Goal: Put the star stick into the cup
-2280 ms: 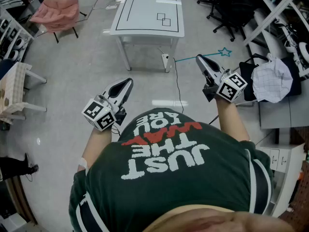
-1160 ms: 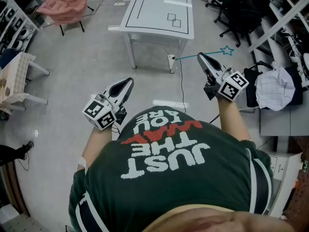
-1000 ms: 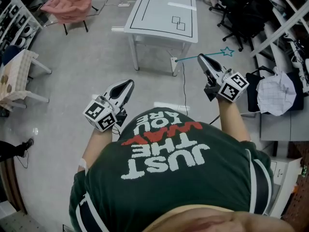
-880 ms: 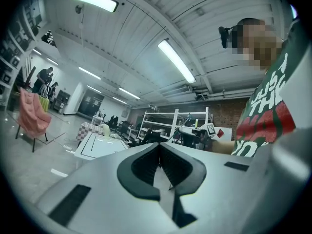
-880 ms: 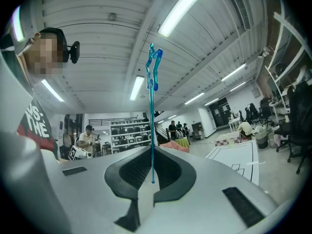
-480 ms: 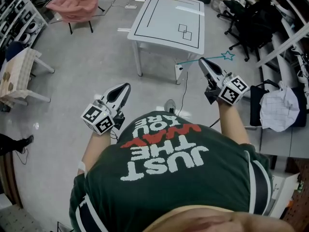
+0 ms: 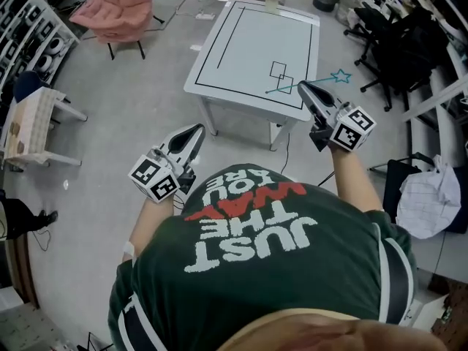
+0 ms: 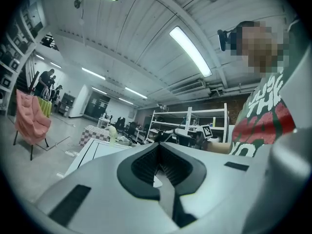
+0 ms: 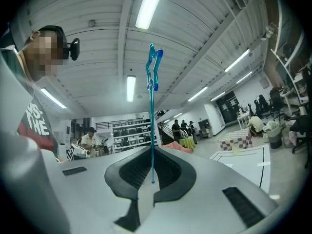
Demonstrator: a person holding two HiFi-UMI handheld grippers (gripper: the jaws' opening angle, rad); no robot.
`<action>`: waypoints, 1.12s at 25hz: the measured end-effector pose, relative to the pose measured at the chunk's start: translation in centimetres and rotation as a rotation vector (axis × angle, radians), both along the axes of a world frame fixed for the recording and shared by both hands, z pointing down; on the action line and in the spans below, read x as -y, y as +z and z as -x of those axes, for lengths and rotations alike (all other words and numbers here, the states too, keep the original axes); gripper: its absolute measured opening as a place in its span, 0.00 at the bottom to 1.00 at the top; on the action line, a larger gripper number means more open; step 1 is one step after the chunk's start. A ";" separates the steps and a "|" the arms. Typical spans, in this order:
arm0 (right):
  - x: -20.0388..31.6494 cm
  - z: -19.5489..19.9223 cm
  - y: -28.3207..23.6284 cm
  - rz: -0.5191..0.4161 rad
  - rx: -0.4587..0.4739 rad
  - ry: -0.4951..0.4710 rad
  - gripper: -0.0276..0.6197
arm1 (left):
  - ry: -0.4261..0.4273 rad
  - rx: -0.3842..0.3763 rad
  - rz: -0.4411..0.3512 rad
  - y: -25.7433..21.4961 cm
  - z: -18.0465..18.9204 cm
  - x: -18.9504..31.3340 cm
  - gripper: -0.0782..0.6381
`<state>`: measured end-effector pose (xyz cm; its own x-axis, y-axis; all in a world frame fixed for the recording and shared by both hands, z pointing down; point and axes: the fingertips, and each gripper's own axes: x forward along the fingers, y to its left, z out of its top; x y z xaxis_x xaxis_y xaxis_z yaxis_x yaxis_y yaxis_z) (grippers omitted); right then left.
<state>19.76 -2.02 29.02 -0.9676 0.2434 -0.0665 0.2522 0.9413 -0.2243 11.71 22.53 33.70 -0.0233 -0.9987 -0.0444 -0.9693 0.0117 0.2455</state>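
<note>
My right gripper [image 7: 302, 86] is shut on the star stick, a thin teal rod whose outlined star [image 7: 340, 77] points right while its plain end reaches left over the white table [image 7: 241, 57]. In the right gripper view the stick [image 9: 151, 121] rises straight up from between the pinched jaws [image 9: 151, 147], star [image 9: 153, 67] on top. A small pale cup [image 7: 272, 2] stands at the table's far edge, also seen as a cup [image 9: 236, 146] from the right gripper. My left gripper [image 7: 196, 129] hangs lower left, over the floor, jaws [image 8: 158, 145] shut on nothing.
Black lines and two small squares [image 7: 281, 75] are marked on the table. A pink chair [image 7: 117, 13] stands far left, a cloth-covered stool [image 7: 29, 123] at the left edge. Black office chairs [image 7: 409, 42] and shelving crowd the right. A cable [image 7: 285, 148] trails on the floor.
The person has walked towards the table, which now lies just ahead and under the stick. Both grippers keep their pose and the right one still holds the stick.
</note>
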 end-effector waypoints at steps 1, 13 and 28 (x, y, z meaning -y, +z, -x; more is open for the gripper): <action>1.7 0.9 -0.4 -0.003 0.003 -0.002 0.11 | 0.001 0.001 -0.002 -0.4 0.8 1.9 0.13; 16.0 5.9 0.8 0.034 -0.014 0.017 0.11 | -0.017 -0.030 0.023 -0.7 7.4 15.9 0.13; 21.9 11.7 2.4 0.017 -0.073 0.117 0.11 | 0.111 -0.094 0.026 1.8 15.4 24.1 0.13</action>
<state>8.06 -23.91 31.37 -0.9918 0.1276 0.0017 0.1230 0.9593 -0.2543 -3.73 -1.57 35.53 0.0846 -0.9962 -0.0210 -0.9376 -0.0867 0.3368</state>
